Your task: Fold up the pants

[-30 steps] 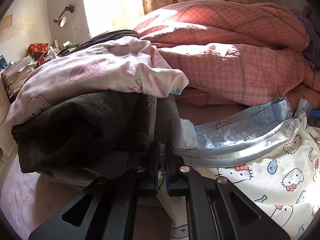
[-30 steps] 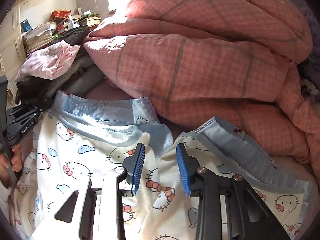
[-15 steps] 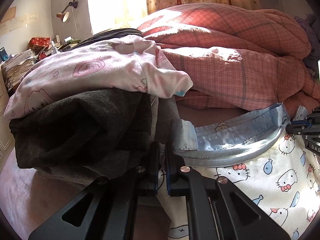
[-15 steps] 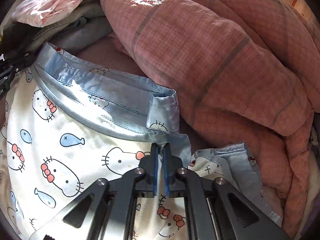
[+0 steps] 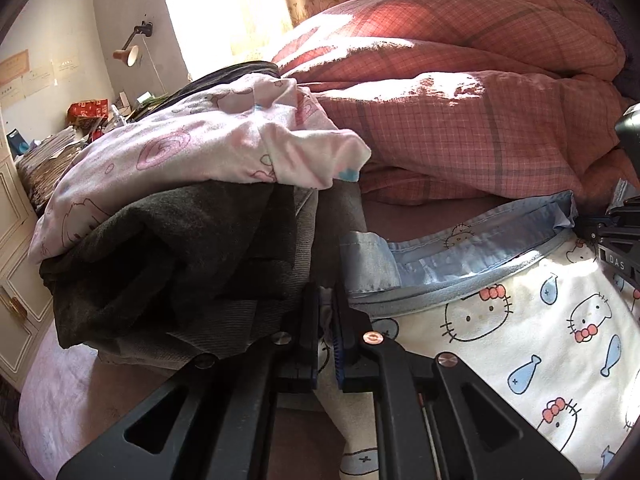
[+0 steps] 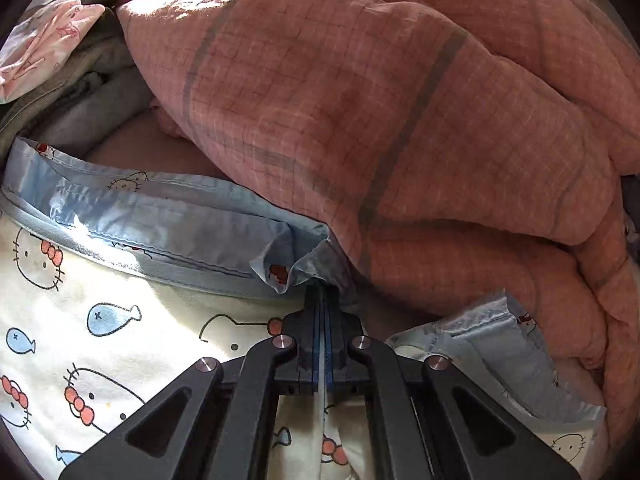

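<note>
Charcoal knit and ribbed grey cloth made up the stack of folded clothes (image 5: 168, 264) at the left of the left wrist view, heavy and matte, topped by a soft pink printed garment (image 5: 208, 152) that drooped over its front edge. Just beside that stack, the left gripper (image 5: 327, 320) had its black fingers (image 5: 347, 336) pressed together on a corner of the pants (image 5: 520, 320), a thin pinch of pale fabric showing between the blue ribbed pads. The pants lay spread on the bed, cream cotton printed with cat faces, red bows and blue fish, their glossy light-blue waistband (image 5: 460, 264) running in a shallow curve toward the right gripper (image 5: 592, 232) at the far edge.

In the right wrist view the same waistband (image 6: 152, 224) came in from the left, satiny and creased, and bunched into a small crumpled peak where the right gripper (image 6: 322, 300) clamped it, its fingers (image 6: 312, 320) closed tight on the cloth. Behind and to the right a bulky salmon-pink quilt (image 6: 400, 112) rose in thick rolls, woven with a fine grid and wider grey stripes. A second blue-hemmed fold of the pants (image 6: 500, 344) lay below it, lower right.
</note>
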A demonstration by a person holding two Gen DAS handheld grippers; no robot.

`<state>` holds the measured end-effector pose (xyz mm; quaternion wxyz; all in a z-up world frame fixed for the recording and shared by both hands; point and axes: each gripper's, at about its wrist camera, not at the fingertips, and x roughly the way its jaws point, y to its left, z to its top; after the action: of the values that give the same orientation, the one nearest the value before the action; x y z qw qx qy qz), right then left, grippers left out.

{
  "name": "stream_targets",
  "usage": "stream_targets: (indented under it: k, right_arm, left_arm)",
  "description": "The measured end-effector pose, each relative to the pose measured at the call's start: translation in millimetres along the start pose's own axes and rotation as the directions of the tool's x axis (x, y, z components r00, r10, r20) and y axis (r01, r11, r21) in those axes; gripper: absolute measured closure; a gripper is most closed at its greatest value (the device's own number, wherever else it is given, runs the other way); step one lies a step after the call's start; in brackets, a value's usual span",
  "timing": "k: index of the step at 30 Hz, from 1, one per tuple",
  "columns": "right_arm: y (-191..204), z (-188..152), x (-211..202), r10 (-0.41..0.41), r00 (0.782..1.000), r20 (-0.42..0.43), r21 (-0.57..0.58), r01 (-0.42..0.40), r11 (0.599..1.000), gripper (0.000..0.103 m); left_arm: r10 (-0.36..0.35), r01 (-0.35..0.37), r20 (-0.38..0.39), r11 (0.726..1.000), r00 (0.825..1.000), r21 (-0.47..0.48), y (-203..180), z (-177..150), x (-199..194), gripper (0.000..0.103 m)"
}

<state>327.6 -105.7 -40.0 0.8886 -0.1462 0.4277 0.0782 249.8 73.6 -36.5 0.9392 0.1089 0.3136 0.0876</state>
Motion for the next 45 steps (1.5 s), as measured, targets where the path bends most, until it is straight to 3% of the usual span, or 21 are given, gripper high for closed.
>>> stream_targets:
  k: [5, 7, 10, 14, 16, 18, 19, 20, 21, 25, 27, 30, 34, 36, 38, 40, 42, 45]
  right_arm:
    - [-18.2, 4.0, -1.6, -0.053, 0.998, 0.042, 0.07, 0.05, 0.996, 0.101]
    - [-34.0, 2.2, -1.7, -0.123, 0.991, 0.045, 0.107, 0.117, 0.987, 0.101]
    - [-50.7, 1.4, -12.6, -0.042, 0.996, 0.081, 0.169, 0.028, 0.985, 0.101]
    - [-69.2, 3.3, -55.6, -0.011, 0.984, 0.176, 0.243, -0.032, 0.97, 0.101]
    - [-79.4, 2.3, -87.8, -0.001, 0.969, 0.248, 0.268, -0.067, 0.961, 0.101]
    - [-83.7, -2.1, -123.9, -0.005, 0.951, 0.31, 0.268, -0.082, 0.96, 0.094]
    - [-85.6, -5.9, -141.7, -0.009, 0.941, 0.338, 0.266, -0.087, 0.96, 0.09]
    - [-85.8, -12.3, -160.2, -0.007, 0.931, 0.366, 0.26, -0.095, 0.961, 0.08]
    - [-90.0, -25.6, -179.0, -0.002, 0.921, 0.39, 0.249, -0.103, 0.963, 0.078]
    - [-79.8, -75.7, -261.6, -0.059, 0.887, 0.457, 0.198, -0.037, 0.979, 0.078]
    - [-84.3, -101.3, -296.5, -0.087, 0.865, 0.493, 0.225, -0.03, 0.974, 0.075]
    - [-90.0, -137.7, -340.8, -0.135, 0.828, 0.544, 0.298, -0.04, 0.954, 0.075]
    - [-92.8, -171.5, -384.4, -0.214, 0.78, 0.588, 0.346, -0.004, 0.938, 0.075]
    - [-91.6, -184.8, -400.0, -0.229, 0.766, 0.601, 0.363, -0.005, 0.932, 0.075]
    - [-90.4, -196.9, -411.8, -0.231, 0.757, 0.611, 0.371, -0.016, 0.928, 0.074]
    - [-86.5, -208.9, -423.2, -0.252, 0.743, 0.62, 0.38, -0.002, 0.925, 0.073]
    - [-82.4, -223.7, -432.4, -0.266, 0.73, 0.63, 0.387, 0.003, 0.922, 0.053]
    - [-75.9, -248.5, -439.6, -0.284, 0.72, 0.634, 0.4, 0.009, 0.916, 0.051]
  left_arm:
    - [-0.018, 0.018, 0.005, 1.0, 1.0, 0.006, 0.3, 0.4, -0.2, 0.092]
    - [-0.029, 0.029, 0.008, 0.999, 1.0, 0.036, -5.8, 0.0, -1.4, 0.074]
    - [-0.076, 0.076, 0.003, 0.994, 0.997, 0.074, -16.0, -0.9, -4.5, 0.042]
    - [-0.07, 0.064, 0.072, 0.995, 0.995, 0.076, -20.2, 0.3, -23.9, 0.028]
    - [-0.119, 0.115, 0.105, 0.992, 0.987, 0.046, -16.5, 2.0, -36.4, 0.013]
    - [-0.094, 0.089, 0.193, 0.995, 0.977, 0.035, -15.9, 3.1, -56.6, 0.0]
    - [-0.085, 0.076, 0.238, 0.996, 0.968, 0.047, -16.9, 3.3, -65.5, 0.0]
    - [-0.079, 0.061, 0.29, 0.996, 0.954, 0.071, -19.2, 2.7, -75.6, 0.0]
    - [-0.07, 0.046, 0.324, 0.996, 0.944, 0.082, -20.6, 1.3, -83.5, 0.0]
    - [-0.069, 0.063, 0.396, 0.998, 0.915, 0.029, -7.0, 1.4, -120.9, 0.0]
    - [-0.091, 0.103, 0.441, 0.995, 0.893, -0.002, 5.6, -2.9, -151.5, 0.0]
    - [-0.076, 0.091, 0.502, 0.996, 0.862, -0.005, 16.4, -8.9, -196.7, 0.0]
    - [-0.076, 0.123, 0.57, 0.991, 0.818, -0.045, 34.0, -24.9, -254.6, 0.0]
    - [-0.073, 0.145, 0.606, 0.987, 0.792, -0.071, 41.2, -35.3, -281.5, 0.0]
    - [-0.09, 0.18, 0.62, 0.98, 0.779, -0.085, 45.8, -43.6, -300.1, 0.0]
    - [-0.135, 0.23, 0.604, 0.97, 0.785, -0.082, 47.2, -51.0, -310.7, 0.0]
    - [-0.175, 0.266, 0.572, 0.961, 0.802, -0.079, 44.7, -60.2, -312.8, 0.0]
    - [-0.232, 0.301, 0.503, 0.952, 0.832, -0.058, 32.2, -81.8, -306.5, 0.0]
